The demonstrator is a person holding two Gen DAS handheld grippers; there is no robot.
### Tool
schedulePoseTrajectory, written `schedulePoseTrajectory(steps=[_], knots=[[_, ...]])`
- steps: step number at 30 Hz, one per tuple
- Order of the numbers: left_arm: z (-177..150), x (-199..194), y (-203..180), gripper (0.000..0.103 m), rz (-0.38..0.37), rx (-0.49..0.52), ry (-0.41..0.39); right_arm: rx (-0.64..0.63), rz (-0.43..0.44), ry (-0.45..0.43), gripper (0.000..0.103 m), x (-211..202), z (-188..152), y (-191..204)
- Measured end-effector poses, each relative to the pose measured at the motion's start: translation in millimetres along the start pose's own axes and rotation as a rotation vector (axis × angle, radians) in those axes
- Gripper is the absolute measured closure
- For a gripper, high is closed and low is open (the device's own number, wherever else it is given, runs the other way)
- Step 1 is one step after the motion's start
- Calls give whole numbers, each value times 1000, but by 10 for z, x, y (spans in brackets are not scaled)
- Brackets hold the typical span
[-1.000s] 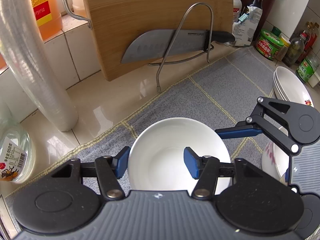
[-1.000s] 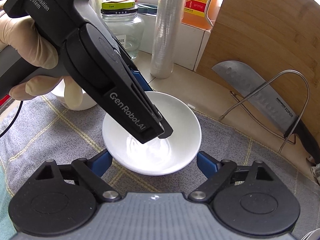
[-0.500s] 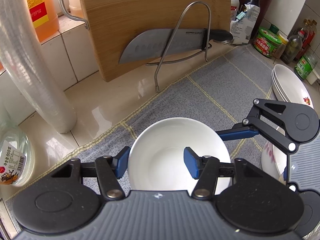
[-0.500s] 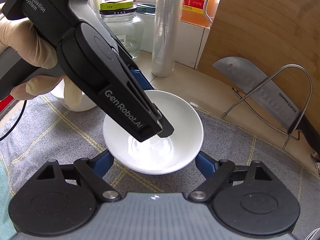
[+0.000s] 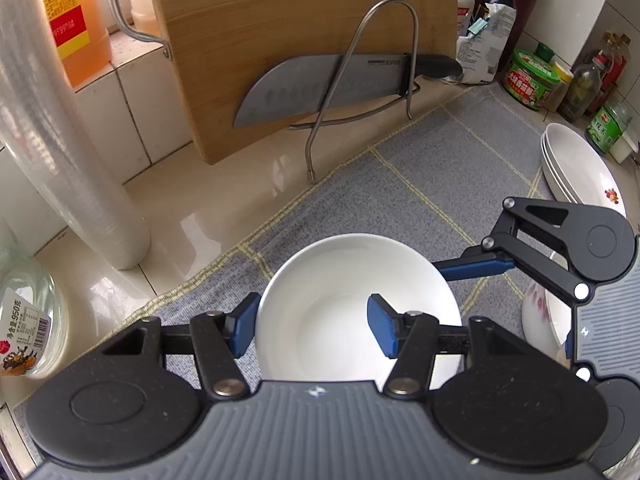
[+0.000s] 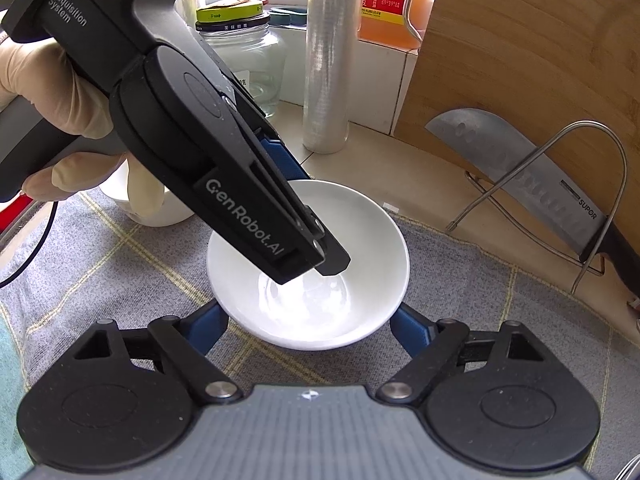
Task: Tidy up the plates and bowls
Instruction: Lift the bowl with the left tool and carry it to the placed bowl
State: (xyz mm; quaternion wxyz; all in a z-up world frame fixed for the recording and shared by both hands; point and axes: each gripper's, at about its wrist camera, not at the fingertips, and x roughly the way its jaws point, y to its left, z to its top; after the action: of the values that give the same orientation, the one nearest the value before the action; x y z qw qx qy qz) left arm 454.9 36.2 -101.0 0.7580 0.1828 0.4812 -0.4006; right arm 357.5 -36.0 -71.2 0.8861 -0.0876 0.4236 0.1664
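Note:
A white bowl (image 5: pixel 340 300) sits on the grey checked mat (image 5: pixel 420 168); it also shows in the right wrist view (image 6: pixel 360 240). My left gripper (image 5: pixel 312 326) is open and straddles the bowl's left rim, one finger outside and one inside. My right gripper (image 6: pixel 308 324) is open wide just in front of the bowl's near side, and its fingers (image 5: pixel 476 268) reach toward the bowl's right edge in the left wrist view. A stack of white plates (image 5: pixel 576 168) lies at far right. A flowered bowl (image 5: pixel 540 316) sits behind the right gripper.
A cutting board (image 5: pixel 300 40) and a knife (image 5: pixel 328 88) lean in a wire rack at the back. A plastic wrap roll (image 5: pixel 60 152), a glass jar (image 5: pixel 24 316), an oil bottle (image 5: pixel 72 20) and condiment jars (image 5: pixel 532 80) line the counter. Another white bowl (image 6: pixel 160 212) sits left.
Both grippers have edged slightly closer over the bowl. The bowl stays on the mat, and both grippers remain open.

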Motion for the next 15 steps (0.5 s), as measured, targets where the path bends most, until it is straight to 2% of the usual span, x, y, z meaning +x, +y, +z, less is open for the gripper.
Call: schedulePoseTrajectory(steps=[8, 15], knots=[[23, 17, 42, 47, -28, -5, 25, 0, -2, -3, 12, -17, -8, 12], [66, 47, -28, 47, -16, 80, 66, -1, -3, -5, 12, -25, -12, 13]])
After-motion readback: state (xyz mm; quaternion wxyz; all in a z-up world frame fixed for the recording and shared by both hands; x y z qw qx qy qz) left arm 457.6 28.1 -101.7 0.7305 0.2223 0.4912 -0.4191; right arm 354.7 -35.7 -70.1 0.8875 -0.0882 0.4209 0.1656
